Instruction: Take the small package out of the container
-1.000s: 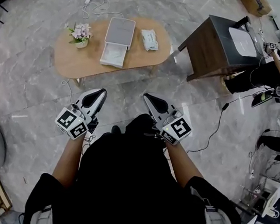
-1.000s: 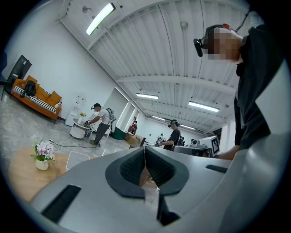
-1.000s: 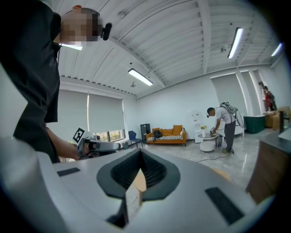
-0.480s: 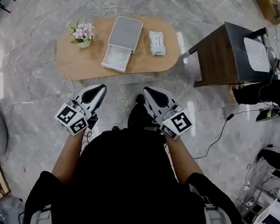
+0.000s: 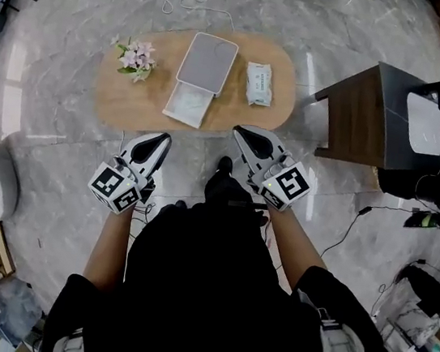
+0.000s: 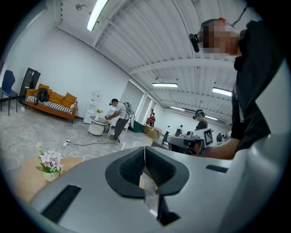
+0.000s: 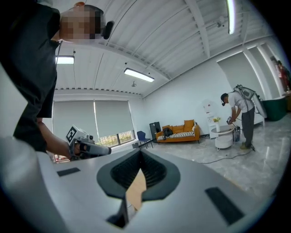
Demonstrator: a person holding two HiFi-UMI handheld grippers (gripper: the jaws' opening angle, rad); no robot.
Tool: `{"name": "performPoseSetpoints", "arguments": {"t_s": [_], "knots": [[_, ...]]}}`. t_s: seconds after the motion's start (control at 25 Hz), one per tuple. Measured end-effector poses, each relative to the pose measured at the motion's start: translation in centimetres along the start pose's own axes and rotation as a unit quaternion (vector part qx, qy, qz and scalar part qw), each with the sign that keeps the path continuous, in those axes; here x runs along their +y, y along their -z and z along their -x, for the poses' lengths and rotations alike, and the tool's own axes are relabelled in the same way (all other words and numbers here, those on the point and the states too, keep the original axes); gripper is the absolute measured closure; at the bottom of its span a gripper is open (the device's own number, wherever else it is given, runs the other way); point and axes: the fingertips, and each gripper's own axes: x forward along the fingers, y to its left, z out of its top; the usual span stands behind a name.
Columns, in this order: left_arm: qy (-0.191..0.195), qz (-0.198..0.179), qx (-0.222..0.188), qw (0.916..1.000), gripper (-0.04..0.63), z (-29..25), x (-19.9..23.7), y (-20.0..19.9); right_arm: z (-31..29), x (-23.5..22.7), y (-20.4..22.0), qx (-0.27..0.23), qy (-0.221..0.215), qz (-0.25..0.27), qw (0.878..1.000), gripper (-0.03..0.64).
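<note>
Marble floor (image 5: 59,155); oval wooden table (image 5: 132,105) (flat white container (image 5: 206,62) atop); left claw (image 5: 157,144), right claw (image 5: 248,138) closed, empty.

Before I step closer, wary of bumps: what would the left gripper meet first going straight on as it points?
Probably the white container on the wooden table. The left gripper aims that way, though its height over the table is unclear.

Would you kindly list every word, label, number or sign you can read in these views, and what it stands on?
No text can be read in any view.
small package: its print is too small and blurred to read.
left gripper and right gripper: only square black-and-white markers on their cubes, no letters or numbers.
</note>
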Motion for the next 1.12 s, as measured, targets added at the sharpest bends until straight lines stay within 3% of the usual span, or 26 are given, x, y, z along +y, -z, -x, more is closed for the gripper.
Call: {"name": "performPoseSetpoints", "arguments": {"t_s": [0.12, 0.36, 0.56, 0.68, 0.76, 1.12], "knots": [[-0.005, 0.002, 0.012, 0.9999, 0.577, -2.5, 1.3, 0.0, -1.3, -3.4, 0.4, 0.007, -0.016, 0.0, 1.0, 0.606], [-0.056, 0.001, 0.055, 0.9969, 0.577, -6.3, 4.6, 2.3, -3.9, -8.0, 2.1, 0.026, -0.066, 0.004, 0.997, 0.605], [-0.086, -0.029, 0.094, 0.9914, 0.575, -8.5, 7.5, 3.8, -6.5, -11.1, 5.0, 0.06, -0.112, 0.038, 0.991, 0.605], [-0.082, -0.051, 0.122, 0.9879, 0.569, -9.7, 9.0, 5.6, -8.0, -12.9, 6.6, 0.07, -0.12, 0.058, 0.989, 0.605], [-0.075, -0.059, 0.141, 0.9854, 0.525, -10.3, 10.2, 7.2, -9.1, -13.8, 7.7, 0.07, -0.113, 0.063, 0.989, 0.604], [-0.019, -0.096, 0.206, 0.9737, 0.489, -13.7, 17.0, 15.4, -11.7, -14.2, 14.4, 0.089, -0.082, 0.037, 0.992, 0.605]]}}
